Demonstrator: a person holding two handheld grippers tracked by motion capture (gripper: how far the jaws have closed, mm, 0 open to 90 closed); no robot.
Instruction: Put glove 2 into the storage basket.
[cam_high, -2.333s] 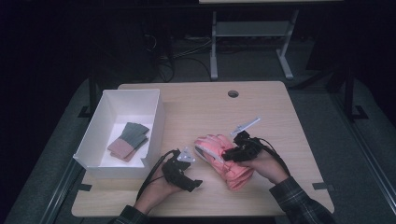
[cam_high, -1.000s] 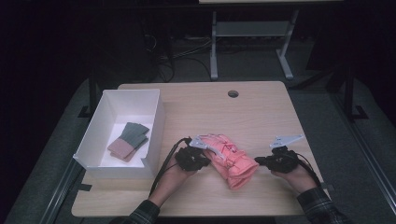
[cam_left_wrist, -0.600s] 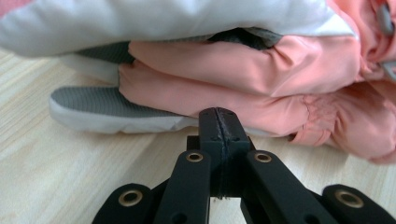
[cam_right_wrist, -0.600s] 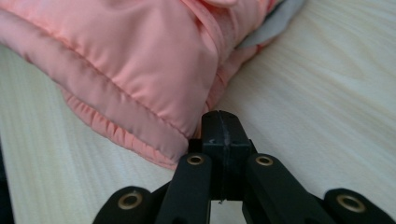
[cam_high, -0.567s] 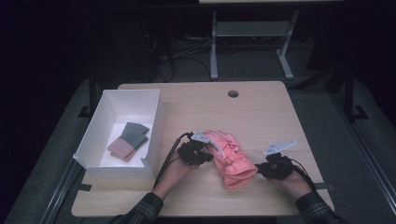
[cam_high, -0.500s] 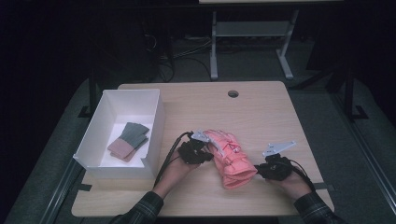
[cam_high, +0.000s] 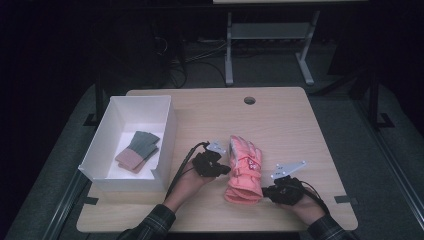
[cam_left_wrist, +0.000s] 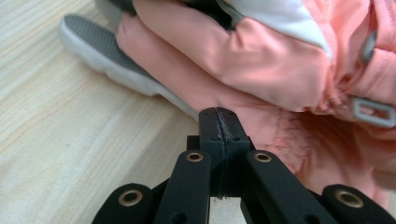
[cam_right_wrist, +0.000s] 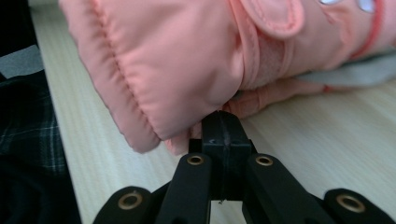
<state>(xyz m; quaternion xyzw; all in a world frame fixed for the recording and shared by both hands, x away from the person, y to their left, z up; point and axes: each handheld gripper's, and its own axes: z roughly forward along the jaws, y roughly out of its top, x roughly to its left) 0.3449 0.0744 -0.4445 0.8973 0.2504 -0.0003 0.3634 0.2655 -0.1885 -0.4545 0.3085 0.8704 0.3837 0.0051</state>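
Pink gloves (cam_high: 244, 167) — stacked; lying flat

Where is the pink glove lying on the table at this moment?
In the high view, the pink glove lies on the table, right of the white box, between the left gripper and right gripper.

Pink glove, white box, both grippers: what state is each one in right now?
pink glove: lying flat on the table, between the grippers.
white box: open-topped, holding folded cloths.
left gripper: shut, tips at the glove, nothing between them.
right gripper: shut, tips at the cuff.
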